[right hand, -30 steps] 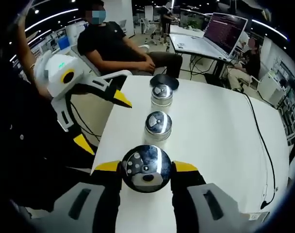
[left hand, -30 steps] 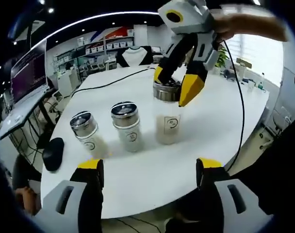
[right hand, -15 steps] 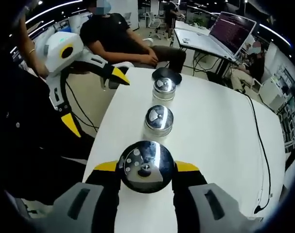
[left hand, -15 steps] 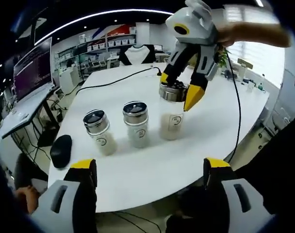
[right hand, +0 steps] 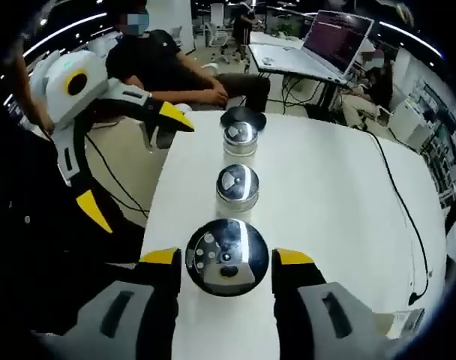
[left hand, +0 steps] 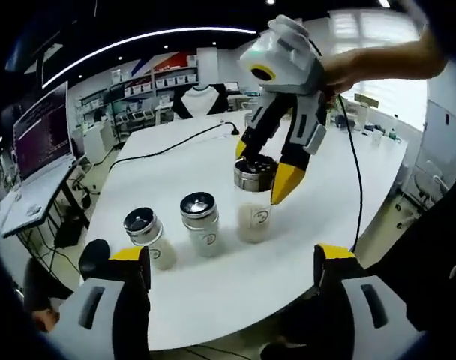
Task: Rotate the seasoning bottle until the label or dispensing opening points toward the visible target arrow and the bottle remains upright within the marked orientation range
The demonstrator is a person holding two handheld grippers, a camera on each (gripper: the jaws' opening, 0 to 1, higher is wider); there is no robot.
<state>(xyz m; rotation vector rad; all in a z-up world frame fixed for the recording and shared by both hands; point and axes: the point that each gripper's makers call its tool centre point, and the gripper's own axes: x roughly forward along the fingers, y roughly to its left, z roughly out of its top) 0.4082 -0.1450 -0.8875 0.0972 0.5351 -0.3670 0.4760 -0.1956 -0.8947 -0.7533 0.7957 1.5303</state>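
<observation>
three bottles in a row on the table [left hand: 213, 285]: seasoning bottle [left hand: 254, 201] rightmost, middle bottle [left hand: 200, 223] beside it, end bottle [left hand: 148, 237] left, a black object, perhaps a mouse [left hand: 93, 257], beyond.

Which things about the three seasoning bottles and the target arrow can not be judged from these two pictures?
- Target arrow: I can find none on the white table.
- Labels on the seasoning bottles: too small to read in the left gripper view; in the right gripper view their lids hide them.
- Right gripper: whether its jaws touch the lid is unclear.

Bright ceiling strip lights [left hand: 138, 41] glare overhead, the fisheye edges bend, and the window [left hand: 378, 45] blows out.
</observation>
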